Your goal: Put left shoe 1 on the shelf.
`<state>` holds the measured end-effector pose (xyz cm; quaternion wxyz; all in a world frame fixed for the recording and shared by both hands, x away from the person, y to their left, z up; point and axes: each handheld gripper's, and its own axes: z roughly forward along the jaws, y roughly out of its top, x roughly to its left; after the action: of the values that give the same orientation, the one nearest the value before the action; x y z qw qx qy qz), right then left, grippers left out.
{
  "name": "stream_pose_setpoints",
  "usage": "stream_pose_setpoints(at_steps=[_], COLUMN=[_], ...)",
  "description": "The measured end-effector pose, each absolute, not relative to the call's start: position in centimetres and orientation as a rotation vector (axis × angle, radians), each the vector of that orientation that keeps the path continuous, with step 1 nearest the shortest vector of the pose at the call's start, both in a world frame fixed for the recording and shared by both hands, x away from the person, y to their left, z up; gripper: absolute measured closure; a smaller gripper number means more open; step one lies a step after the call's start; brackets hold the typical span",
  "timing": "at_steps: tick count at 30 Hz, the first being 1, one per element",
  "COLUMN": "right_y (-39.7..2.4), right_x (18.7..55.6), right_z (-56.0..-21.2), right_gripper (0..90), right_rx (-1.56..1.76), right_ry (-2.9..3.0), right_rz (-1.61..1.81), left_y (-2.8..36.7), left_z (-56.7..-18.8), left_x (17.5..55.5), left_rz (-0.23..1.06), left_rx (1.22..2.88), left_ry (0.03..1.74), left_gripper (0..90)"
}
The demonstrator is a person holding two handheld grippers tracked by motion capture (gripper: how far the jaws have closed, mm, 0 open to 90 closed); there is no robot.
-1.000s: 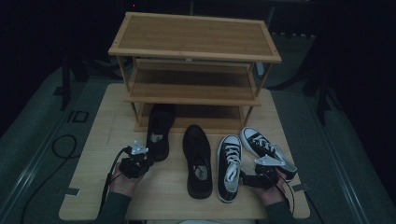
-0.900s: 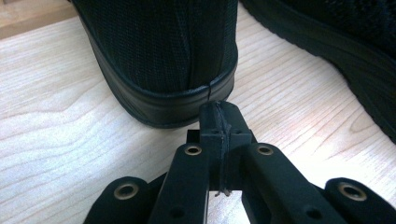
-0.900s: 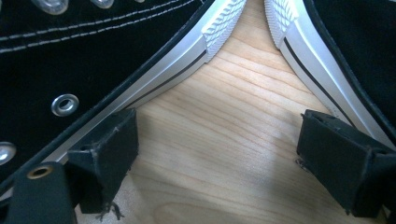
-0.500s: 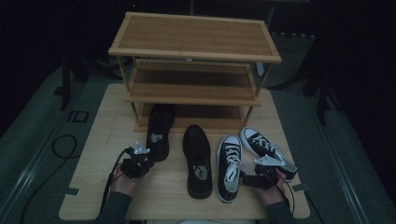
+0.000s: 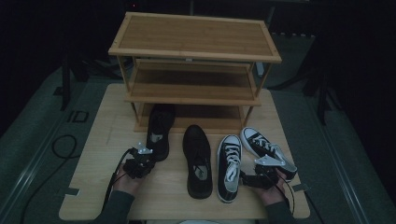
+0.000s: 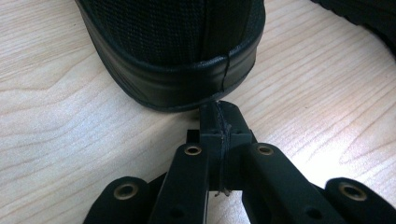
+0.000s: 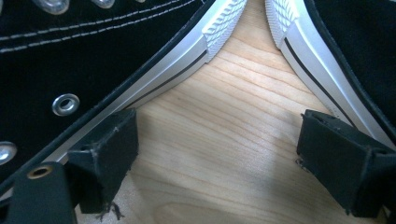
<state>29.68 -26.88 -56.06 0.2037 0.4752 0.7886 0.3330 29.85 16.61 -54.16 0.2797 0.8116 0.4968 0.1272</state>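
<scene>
Four shoes lie on the wooden table [image 5: 93, 196] in front of a three-tier wooden shoe rack [image 5: 194, 51]. A black shoe [image 5: 159, 130] has its toe under the lowest shelf, and a second black shoe [image 5: 197, 158] lies to its right. Two black-and-white sneakers [image 5: 229, 165] [image 5: 266, 149] lie further right. My left gripper [image 5: 141, 157] [image 6: 219, 116] is shut with nothing in it, tips right at the heel of the left black shoe [image 6: 177, 51]. My right gripper [image 5: 256, 171] [image 7: 219, 154] stands open over bare wood between one sneaker [image 7: 70, 60] and the other sneaker [image 7: 345, 56].
The rack's middle shelf [image 5: 191, 88] and top shelf are bare. Dark floor surrounds the table, and a cable [image 5: 60, 144] loops on it at the left. Each gripper trails a cable along the forearm holding it.
</scene>
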Motion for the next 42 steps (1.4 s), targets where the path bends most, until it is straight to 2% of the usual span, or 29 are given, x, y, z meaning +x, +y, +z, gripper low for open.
stream_pose_setpoints(at_steps=[28, 42], right_y=[-26.9, -26.9], right_x=[29.7, 29.7], right_z=[-56.1, -56.1], right_gripper=[12.7, 12.7], right_rx=[1.325, 1.325], right_ry=[2.201, 2.201], right_rz=[0.929, 0.930], left_y=[15.9, 15.1], left_z=[-53.6, -52.4], left_x=[30.8, 32.5], left_rz=[0.381, 0.446], left_rx=[2.156, 2.151], left_ry=[1.348, 1.329], left_gripper=[89.9, 90.0])
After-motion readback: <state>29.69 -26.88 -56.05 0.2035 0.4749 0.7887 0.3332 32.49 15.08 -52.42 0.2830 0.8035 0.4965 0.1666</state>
